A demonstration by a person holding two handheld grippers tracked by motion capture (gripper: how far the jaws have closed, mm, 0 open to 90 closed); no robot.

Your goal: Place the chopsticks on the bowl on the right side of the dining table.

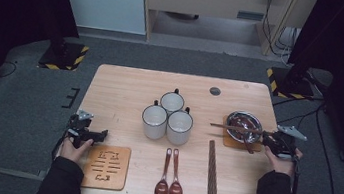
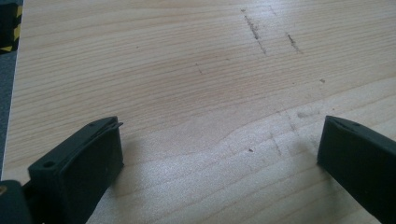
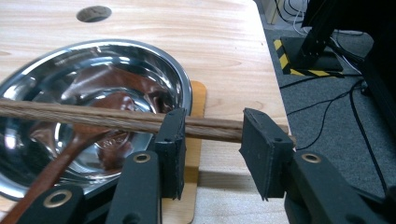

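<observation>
A steel bowl (image 1: pixel 231 119) (image 3: pixel 182 88) stands on a wooden coaster (image 1: pixel 227 140) (image 3: pixel 198 100) at the table's right side. A brown spoon (image 1: pixel 248 145) (image 3: pixel 51 168) leans in it. Wooden chopsticks (image 1: pixel 236 128) (image 3: pixel 93 116) lie level across the bowl's rim. My right gripper (image 1: pixel 266 137) (image 3: pixel 212 135) is at their right end, and the sticks run across the gap between its jaws. The jaws stand apart and do not squeeze them. My left gripper (image 1: pixel 99 135) (image 2: pixel 219 149) rests open over the bare wood table (image 2: pixel 187 70) near the left edge.
Three white mugs (image 1: pixel 170 117) cluster at the table's middle. Two wooden spoons (image 1: pixel 170 177) and another pair of chopsticks (image 1: pixel 213 178) lie near the front edge. A cut-out wooden trivet (image 1: pixel 106 166) sits front left, beside the left hand. A round cable hole (image 1: pixel 215 91) is at the back.
</observation>
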